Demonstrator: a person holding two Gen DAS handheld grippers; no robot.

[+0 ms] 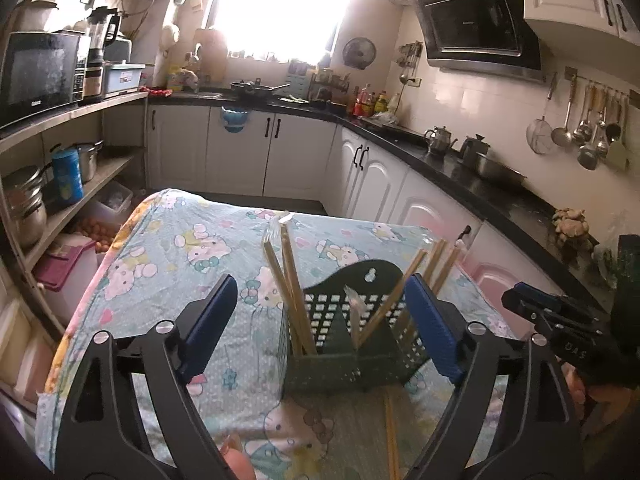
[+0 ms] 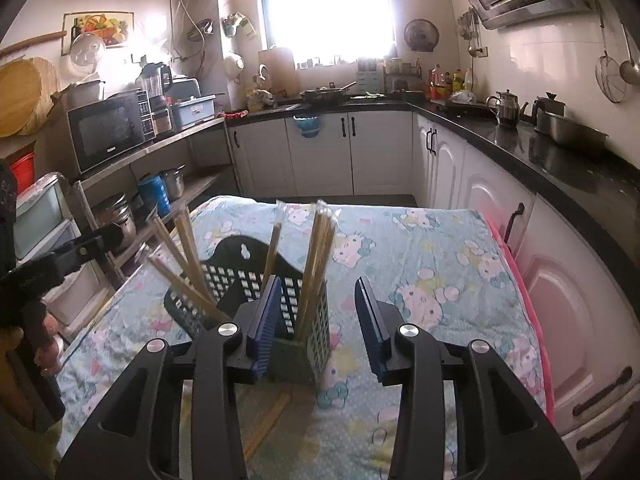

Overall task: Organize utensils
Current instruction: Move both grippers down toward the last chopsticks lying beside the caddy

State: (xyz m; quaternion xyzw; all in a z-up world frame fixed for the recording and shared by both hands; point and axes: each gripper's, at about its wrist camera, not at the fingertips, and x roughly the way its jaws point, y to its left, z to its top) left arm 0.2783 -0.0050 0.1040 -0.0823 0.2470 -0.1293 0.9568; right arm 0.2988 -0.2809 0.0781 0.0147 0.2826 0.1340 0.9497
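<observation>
A dark green slotted utensil basket (image 1: 344,344) stands on the Hello Kitty cloth; it also shows in the right wrist view (image 2: 248,280). Several wrapped pairs of wooden chopsticks (image 1: 290,280) lean upright in its compartments, also seen from the right (image 2: 316,264). One more pair of chopsticks (image 1: 392,436) lies flat on the cloth in front of the basket, also in the right wrist view (image 2: 268,424). My left gripper (image 1: 320,328) is open and empty, jaws on either side of the basket. My right gripper (image 2: 320,328) is open and empty, just right of the basket; it shows at the left view's right edge (image 1: 560,320).
The cloth-covered table (image 2: 440,280) stands between white cabinets with a black counter (image 2: 560,160) on the right and open shelves with pots and a microwave (image 1: 40,68) on the left. Kettles and a steel pan sit on the counter.
</observation>
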